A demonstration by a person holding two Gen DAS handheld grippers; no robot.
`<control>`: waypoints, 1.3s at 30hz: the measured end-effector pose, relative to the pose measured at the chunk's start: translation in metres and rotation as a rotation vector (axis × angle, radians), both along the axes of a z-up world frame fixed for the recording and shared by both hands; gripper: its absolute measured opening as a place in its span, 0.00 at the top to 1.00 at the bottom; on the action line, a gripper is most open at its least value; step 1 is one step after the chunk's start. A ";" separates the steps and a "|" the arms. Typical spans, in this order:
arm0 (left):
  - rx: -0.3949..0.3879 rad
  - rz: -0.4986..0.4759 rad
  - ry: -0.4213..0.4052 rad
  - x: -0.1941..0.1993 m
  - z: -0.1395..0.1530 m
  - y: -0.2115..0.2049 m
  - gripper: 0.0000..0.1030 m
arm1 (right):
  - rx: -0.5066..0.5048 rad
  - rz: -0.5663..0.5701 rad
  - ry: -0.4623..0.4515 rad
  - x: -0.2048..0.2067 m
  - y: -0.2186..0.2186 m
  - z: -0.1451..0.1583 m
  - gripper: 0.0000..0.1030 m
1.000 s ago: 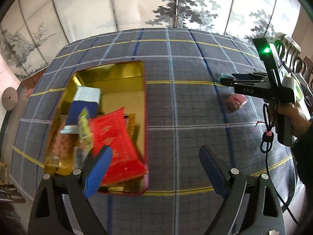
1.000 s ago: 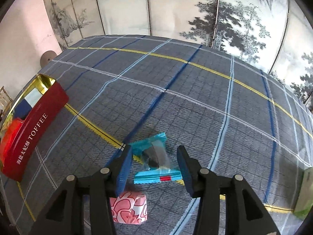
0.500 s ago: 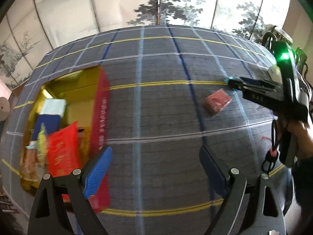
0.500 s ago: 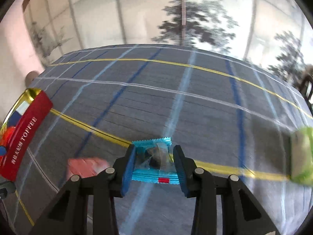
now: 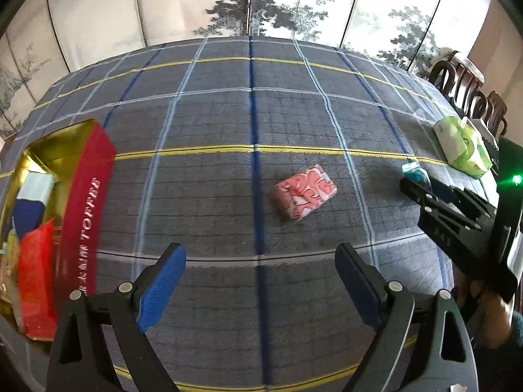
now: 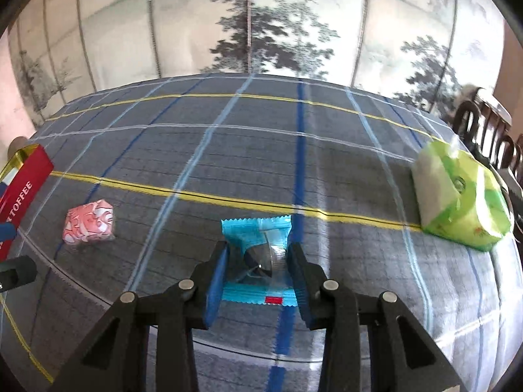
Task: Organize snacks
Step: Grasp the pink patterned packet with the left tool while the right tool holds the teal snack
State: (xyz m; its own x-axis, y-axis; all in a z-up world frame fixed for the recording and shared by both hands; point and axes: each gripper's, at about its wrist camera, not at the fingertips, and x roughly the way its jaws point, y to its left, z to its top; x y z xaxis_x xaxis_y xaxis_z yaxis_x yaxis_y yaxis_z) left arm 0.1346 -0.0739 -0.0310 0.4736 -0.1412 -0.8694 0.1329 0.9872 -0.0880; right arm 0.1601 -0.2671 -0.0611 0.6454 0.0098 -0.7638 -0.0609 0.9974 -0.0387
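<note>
The blue snack packet (image 6: pixel 256 245) sits pinched between my right gripper's (image 6: pixel 258 251) blue pads, whose jaws are closing on it; it looks raised a little off the plaid tablecloth. In the left wrist view that right gripper (image 5: pixel 412 181) shows at the right with the packet (image 5: pixel 413 170) at its tip. A pink patterned snack (image 5: pixel 305 197) (image 6: pixel 90 222) lies on the cloth, ahead of my left gripper (image 5: pixel 260 254), which is open with nothing in it. The red toffee tin (image 5: pixel 85 212) (image 6: pixel 23 186) stands at the far left, several snacks inside.
A green tissue pack (image 6: pixel 457 196) (image 5: pixel 462 145) lies at the table's right side. Dark wooden chairs (image 5: pixel 470 98) stand beyond the right edge. A painted folding screen (image 6: pixel 261 26) backs the table. A hand (image 5: pixel 490 310) grips the right tool.
My left gripper has swung right, away from the tin, and now faces the pink snack. The right jaws have closed on the blue packet and carried it right, with the tissue pack now in view.
</note>
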 end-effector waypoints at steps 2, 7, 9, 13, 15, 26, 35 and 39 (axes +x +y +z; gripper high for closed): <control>0.001 0.009 0.003 0.003 -0.001 -0.004 0.12 | 0.006 -0.013 0.007 0.000 -0.004 -0.001 0.64; -0.009 0.027 0.026 0.008 -0.005 -0.011 0.12 | -0.011 -0.046 0.013 0.001 -0.014 -0.003 0.64; -0.014 0.034 0.029 0.010 -0.005 -0.013 0.12 | 0.005 -0.058 0.016 0.003 -0.022 -0.003 0.64; -0.042 0.049 0.045 0.017 -0.006 -0.018 0.12 | 0.013 -0.070 0.017 0.005 -0.026 -0.003 0.64; -0.067 0.068 0.057 0.022 -0.008 -0.020 0.12 | 0.013 -0.070 0.017 0.006 -0.025 -0.003 0.64; -0.082 0.189 0.100 0.049 -0.023 -0.029 0.12 | 0.030 -0.065 0.017 0.006 -0.025 -0.004 0.63; -0.050 0.170 0.102 0.054 -0.027 -0.024 0.20 | 0.027 -0.064 0.018 0.007 -0.025 -0.004 0.62; -0.051 0.142 0.091 0.050 -0.026 -0.018 0.32 | 0.026 -0.064 0.018 0.007 -0.024 -0.004 0.62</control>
State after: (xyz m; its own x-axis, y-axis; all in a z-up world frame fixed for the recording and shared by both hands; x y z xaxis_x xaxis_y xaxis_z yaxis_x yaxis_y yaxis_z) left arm 0.1842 -0.0916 -0.0567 0.4117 -0.1230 -0.9030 -0.0185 0.9895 -0.1433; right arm 0.1667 -0.2912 -0.0650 0.6314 -0.0109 -0.7754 0.0025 0.9999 -0.0119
